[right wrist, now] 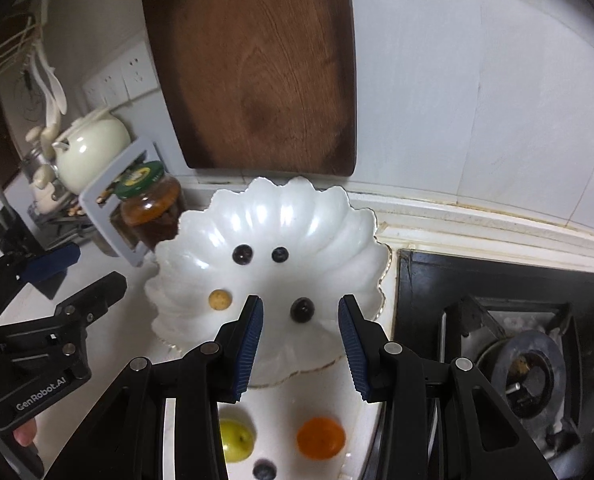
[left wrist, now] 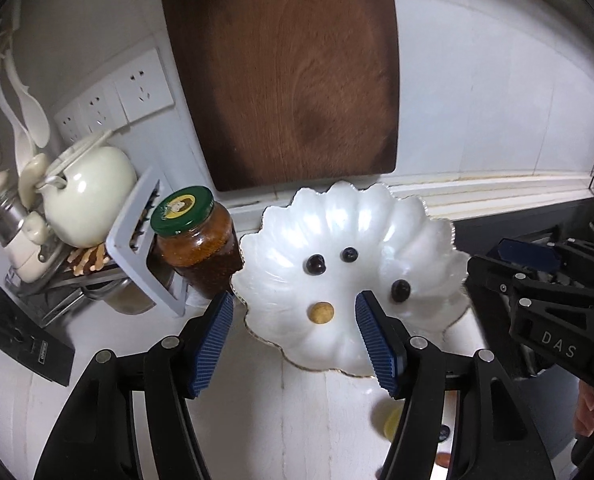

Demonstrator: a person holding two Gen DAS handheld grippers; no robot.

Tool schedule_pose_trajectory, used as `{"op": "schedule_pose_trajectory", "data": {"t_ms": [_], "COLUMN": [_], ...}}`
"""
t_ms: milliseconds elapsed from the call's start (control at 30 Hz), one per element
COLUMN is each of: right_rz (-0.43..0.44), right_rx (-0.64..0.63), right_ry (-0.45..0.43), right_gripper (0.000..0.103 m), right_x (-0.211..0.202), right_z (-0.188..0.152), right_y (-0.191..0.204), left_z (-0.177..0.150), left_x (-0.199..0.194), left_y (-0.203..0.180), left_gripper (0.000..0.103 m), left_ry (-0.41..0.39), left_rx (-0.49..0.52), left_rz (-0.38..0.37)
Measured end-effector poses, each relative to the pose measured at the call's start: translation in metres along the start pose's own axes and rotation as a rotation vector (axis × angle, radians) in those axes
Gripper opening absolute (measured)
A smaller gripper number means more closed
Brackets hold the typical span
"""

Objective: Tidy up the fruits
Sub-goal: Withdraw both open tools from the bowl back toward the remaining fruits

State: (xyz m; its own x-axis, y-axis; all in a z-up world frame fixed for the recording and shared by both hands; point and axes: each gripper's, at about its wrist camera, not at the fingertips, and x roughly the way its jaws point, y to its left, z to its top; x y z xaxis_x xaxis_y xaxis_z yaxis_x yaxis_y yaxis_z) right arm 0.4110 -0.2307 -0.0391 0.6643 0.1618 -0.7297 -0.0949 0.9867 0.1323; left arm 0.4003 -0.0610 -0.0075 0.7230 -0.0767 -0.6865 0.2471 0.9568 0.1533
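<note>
A white scalloped plate stands on the white counter. In it lie three dark berries and a small tan round fruit. My left gripper is open and empty, over the plate's near rim by the tan fruit. My right gripper is open and empty, with a dark berry between and just beyond its fingertips. On the counter near me lie a yellow-green fruit, an orange fruit and a dark berry.
A brown cutting board leans on the wall behind the plate. A green-lidded jar, a grey rack and a white teapot stand at the left. A black gas stove is at the right.
</note>
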Motion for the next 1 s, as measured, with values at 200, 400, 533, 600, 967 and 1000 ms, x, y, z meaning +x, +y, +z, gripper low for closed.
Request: {"op": "schedule_pose_trajectory", "data": {"t_ms": [200,400,533,600,967,1000], "right_rz": [0.000,0.011,0.012,0.017,0.036,0.039], "right_rx": [-0.004,-0.010,-0.012,-0.014,-0.033,-0.035], "right_ry": [-0.055,-0.089,-0.105,-0.111,-0.127,-0.126], "right_gripper": [0.041,0.041,0.041,0.041,0.041,0.041], "right_x": [-0.030,-0.051,-0.063,-0.068,-0.088,-0.088], "right_z": [-0.013,-0.025,-0.033,-0.036,-0.059,-0.060], "right_y": [0.006,0.011,0.013,0.014,0.021,0.020], "left_z": [-0.010,-0.021,-0.029,-0.033,-0.055,-0.057], "left_x": [-0.029,-0.050,-0.062,-0.067,-0.092,-0.094], "left_y": [0.000,-0.001,-0.001,0.000,-0.005,-0.006], "left_gripper": [0.063,0.063,0.063,0.063,0.064,0.064], "left_ry": [-0.044,-0.076,-0.088,-0.090,-0.117,-0.118], "left_rx": [-0.008,-0.003,-0.025,-0.029,-0.033,-0.034], "left_rz": [-0.015,-0.019,-0.024,-0.028,0.001,0.003]}}
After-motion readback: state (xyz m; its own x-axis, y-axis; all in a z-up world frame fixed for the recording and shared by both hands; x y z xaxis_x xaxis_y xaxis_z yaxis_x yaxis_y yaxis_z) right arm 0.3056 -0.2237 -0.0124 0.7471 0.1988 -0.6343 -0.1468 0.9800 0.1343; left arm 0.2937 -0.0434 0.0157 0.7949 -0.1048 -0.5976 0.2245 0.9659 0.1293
